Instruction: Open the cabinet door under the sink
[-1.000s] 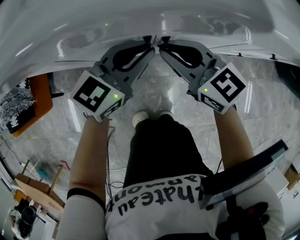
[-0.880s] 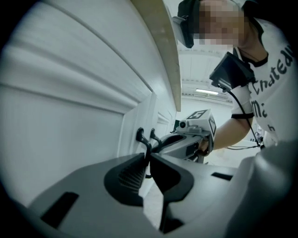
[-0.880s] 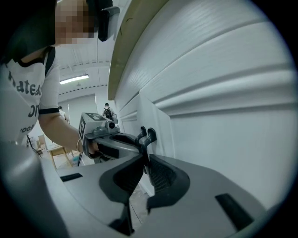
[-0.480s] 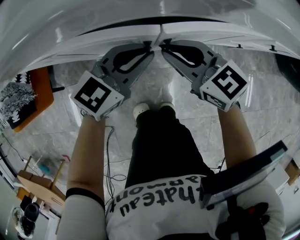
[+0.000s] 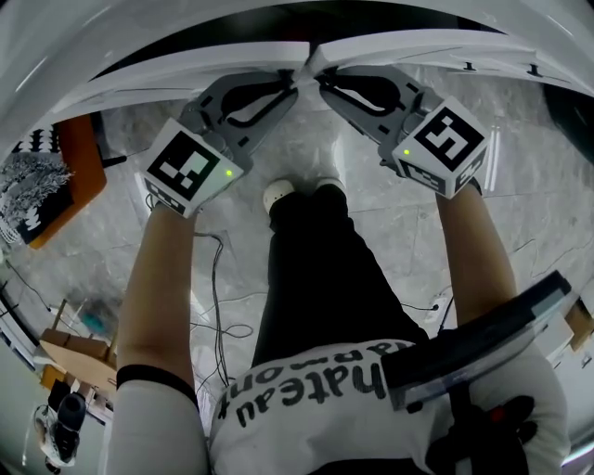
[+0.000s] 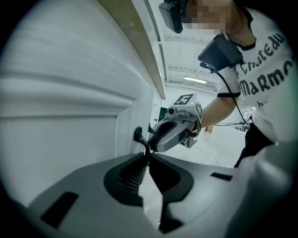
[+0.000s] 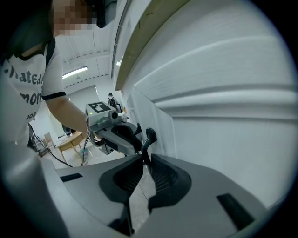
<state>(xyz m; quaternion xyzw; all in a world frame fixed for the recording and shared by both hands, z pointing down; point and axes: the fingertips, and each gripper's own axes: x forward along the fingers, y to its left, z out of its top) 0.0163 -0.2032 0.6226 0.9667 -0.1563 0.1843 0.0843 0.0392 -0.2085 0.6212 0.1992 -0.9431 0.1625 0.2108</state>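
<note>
I am keeping the left claw (image 6: 148, 156) clenched on the left handle (image 6: 139, 136), the thin black pull at the inner edge of the left door (image 6: 60, 121). In the left gripper view its tips are pinching nearly together round the stem of that pull.

Over the last second this door has been coming away from the cabinet. A second ago the head view showed no opening along the door tops. Half a second ago a thin dark line had appeared there, and now a broad dark gap (image 5: 269, 28) is showing above both doors.

The two doors are meeting in the middle, and their inner edges are swinging out toward me together.

The right claw (image 7: 144, 160) is likewise grasping the right handle (image 7: 149, 135), at the inner edge of the right door (image 7: 223, 116). Its ribbed pads are closing on the lower part of that pull, and its hold looks unchanged.

I am judging the opening as started but far from finished, with both doors only cracked. The next stretch is calling for a steady pull that follows each door's arc outward. Otherwise the thin pulls may be slipping out of the pinch.
</note>
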